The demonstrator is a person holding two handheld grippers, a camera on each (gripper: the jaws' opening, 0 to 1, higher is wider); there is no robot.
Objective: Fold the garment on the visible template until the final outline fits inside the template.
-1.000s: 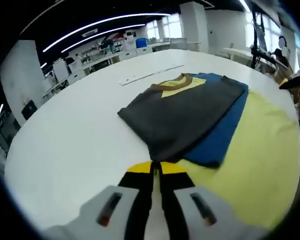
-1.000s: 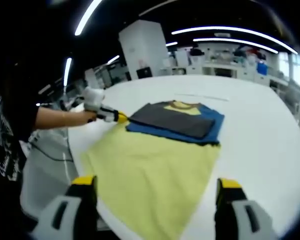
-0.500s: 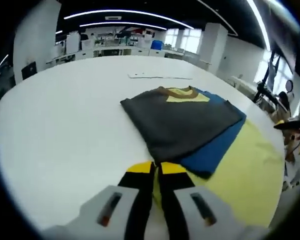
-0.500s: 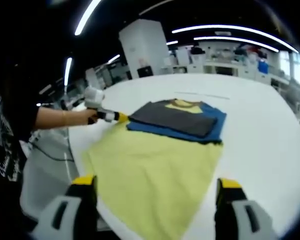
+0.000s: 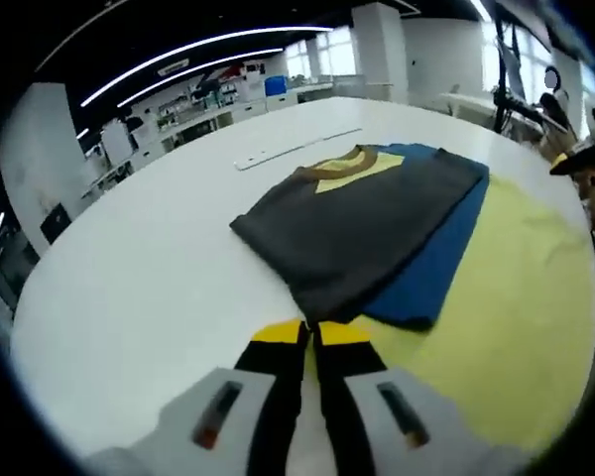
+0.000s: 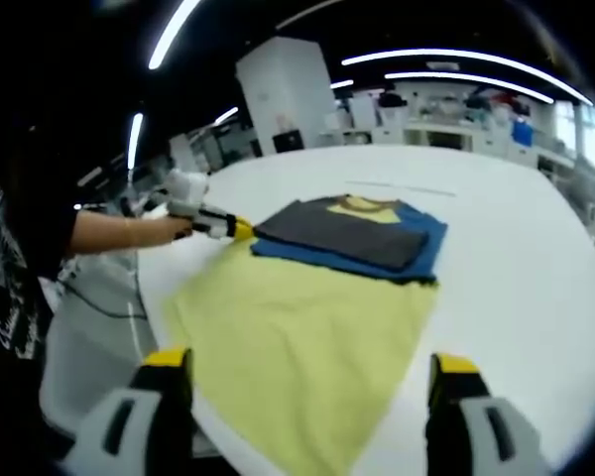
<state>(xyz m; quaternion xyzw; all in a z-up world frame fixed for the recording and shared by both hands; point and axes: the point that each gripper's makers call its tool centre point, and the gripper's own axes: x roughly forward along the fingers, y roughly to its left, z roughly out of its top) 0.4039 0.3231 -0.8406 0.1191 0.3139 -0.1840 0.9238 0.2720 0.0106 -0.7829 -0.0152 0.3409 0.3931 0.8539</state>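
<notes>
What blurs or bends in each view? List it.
Left gripper view: fisheye curves the white table; the folded garment is fairly sharp, the far room soft. Right gripper view: ceiling light strips bow and glare; the yellow template and right gripper look soft.

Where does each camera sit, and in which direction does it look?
Left gripper view: rides on the left gripper, low at the table edge, looking along its closed jaws across the folded garment; the yellow template lies to its right.
Right gripper view: rides on the right gripper, looking between its open jaws along the template toward the garment; the person's forearm shows at left, holding the left gripper.
Shared: garment, template, table.
</notes>
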